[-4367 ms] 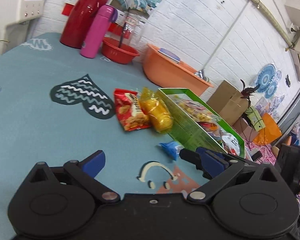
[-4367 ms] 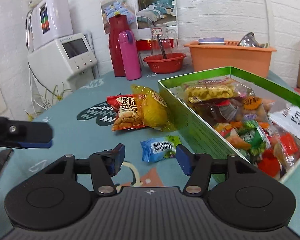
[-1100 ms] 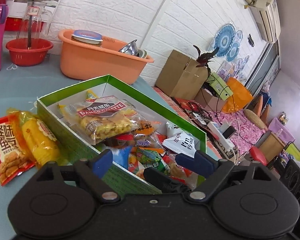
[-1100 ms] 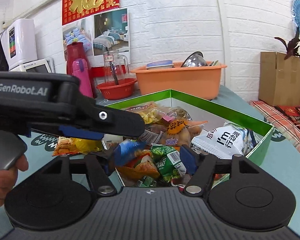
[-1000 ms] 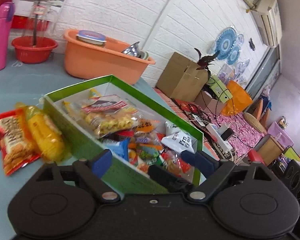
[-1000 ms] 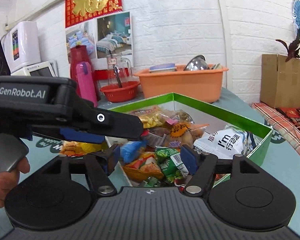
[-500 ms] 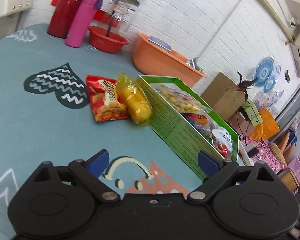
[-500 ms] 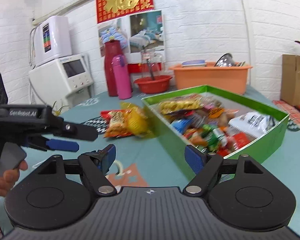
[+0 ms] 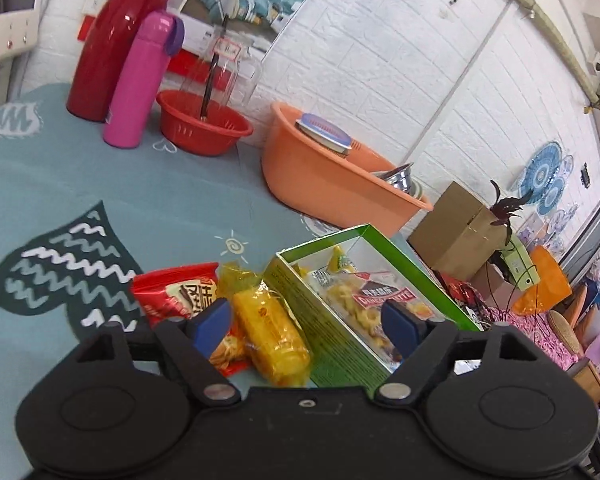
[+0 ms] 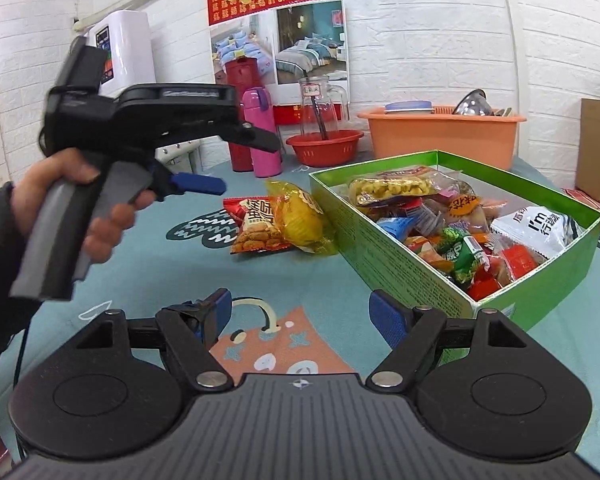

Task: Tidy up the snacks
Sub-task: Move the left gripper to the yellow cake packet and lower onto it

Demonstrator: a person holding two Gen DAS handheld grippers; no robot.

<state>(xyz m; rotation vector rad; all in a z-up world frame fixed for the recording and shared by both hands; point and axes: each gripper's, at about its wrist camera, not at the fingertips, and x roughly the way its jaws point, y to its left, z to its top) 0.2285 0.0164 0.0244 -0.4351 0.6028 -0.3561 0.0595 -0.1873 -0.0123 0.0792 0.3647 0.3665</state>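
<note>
Left of the right gripper, a hand in a dark sleeve holds the left gripper by its grey handle above the tabletop. From its own camera, the left gripper's jaws stand wide and are closing a little, with nothing pressed between the blue pads; the red snack packet lies just beyond its left pad, and the yellow snack packet lies between the pads in the view, lower down on the tabletop, touching the red one. Just right of the yellow packet, under the left gripper's right pad, stands the green box, its near wall against that packet, with more wrapped snacks inside. Farther ahead of the left gripper, from left to right, stand a red flask, a pink bottle, a red bowl and an orange tub. The right gripper is also wide open and empty, hanging over the patterned tabletop, with the green box ahead of its right pad.
</note>
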